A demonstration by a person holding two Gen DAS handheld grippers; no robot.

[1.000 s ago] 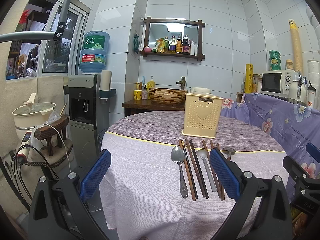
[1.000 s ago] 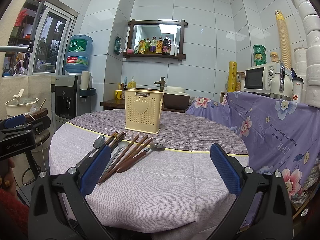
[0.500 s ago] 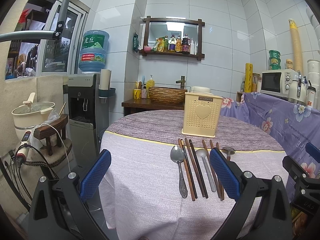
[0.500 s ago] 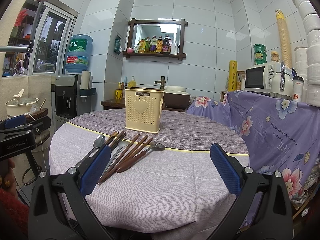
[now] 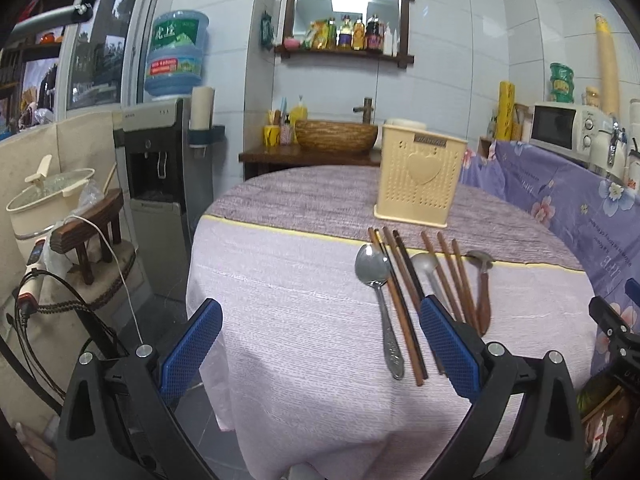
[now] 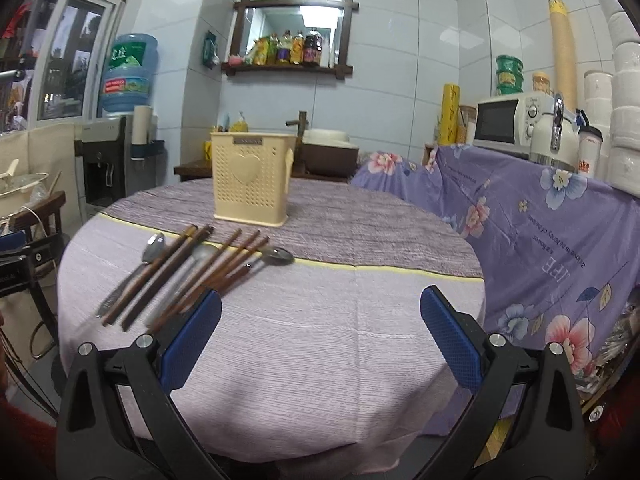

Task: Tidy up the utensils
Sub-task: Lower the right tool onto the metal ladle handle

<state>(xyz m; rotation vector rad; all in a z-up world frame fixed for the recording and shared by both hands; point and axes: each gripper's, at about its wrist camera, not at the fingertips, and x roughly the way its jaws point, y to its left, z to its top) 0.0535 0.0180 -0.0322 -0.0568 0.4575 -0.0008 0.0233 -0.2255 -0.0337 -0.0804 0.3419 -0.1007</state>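
A cream perforated utensil holder (image 5: 420,184) stands upright on the round table; it also shows in the right wrist view (image 6: 251,178). In front of it lie a steel spoon (image 5: 378,300), several brown chopsticks (image 5: 400,292), a second steel spoon (image 5: 426,266) and a spoon with a wooden handle (image 5: 483,284). The same row shows in the right wrist view, with the chopsticks (image 6: 180,264) at left. My left gripper (image 5: 320,344) is open and empty at the table's near edge. My right gripper (image 6: 320,340) is open and empty over the tablecloth, right of the utensils.
The table carries a lilac cloth (image 5: 300,300). A water dispenser (image 5: 160,184) and a rice cooker (image 5: 44,200) stand left of the table. A floral purple cover (image 6: 540,232) drapes a counter with a microwave (image 6: 508,120) at right.
Both grippers have moved closer to the table, so the utensils and holder look larger. Both stay open. Nothing on the table has moved.
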